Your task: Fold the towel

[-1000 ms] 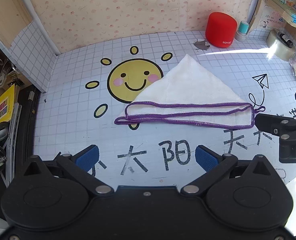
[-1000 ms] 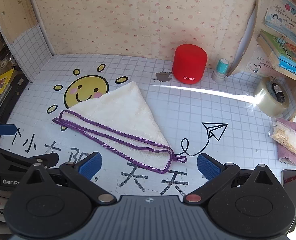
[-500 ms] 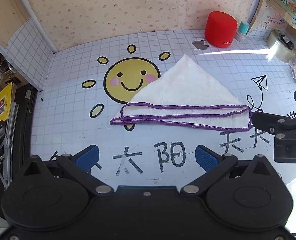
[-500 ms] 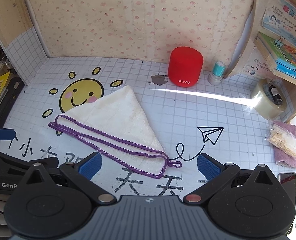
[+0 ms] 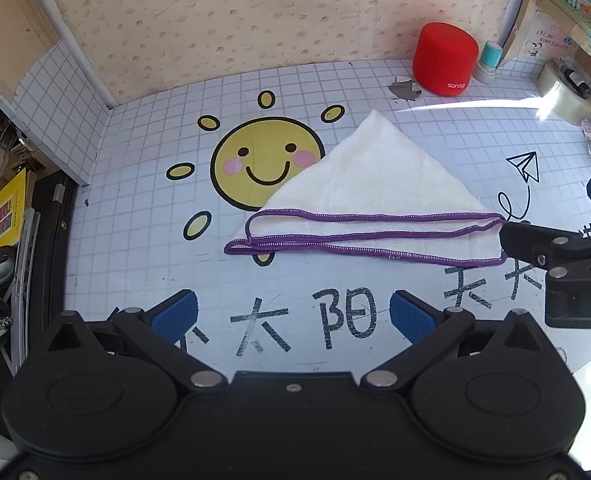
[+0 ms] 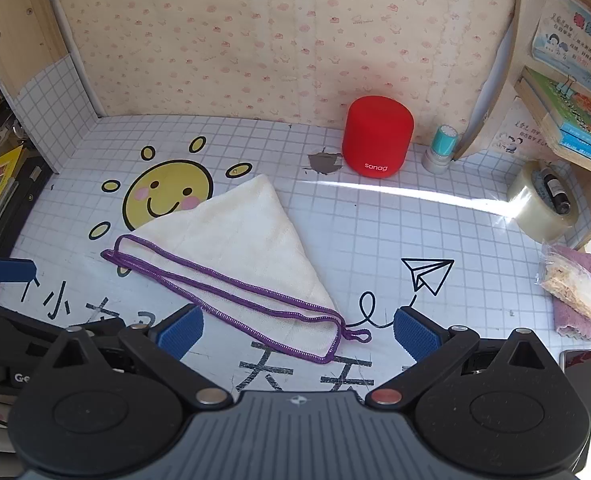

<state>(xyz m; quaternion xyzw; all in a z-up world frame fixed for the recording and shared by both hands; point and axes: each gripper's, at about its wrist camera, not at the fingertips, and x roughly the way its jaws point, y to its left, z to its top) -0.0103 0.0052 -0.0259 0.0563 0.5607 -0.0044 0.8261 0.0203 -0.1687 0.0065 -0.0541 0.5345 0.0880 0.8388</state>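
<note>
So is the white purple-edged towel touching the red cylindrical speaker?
No, the white purple-edged towel lies apart from the red cylindrical speaker, with bare grid mat between them.

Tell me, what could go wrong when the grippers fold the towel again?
1. The towel's two purple-edged layers lie a little offset, so a gripper might pinch only the top one and leave the fold crooked.
2. The small purple loop sticks out near the right gripper and could snag on a finger.

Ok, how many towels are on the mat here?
1. The white towel with purple trim lies folded in a triangle beside the sun face. None other visible; the pink cloth at right is unclear.
</note>
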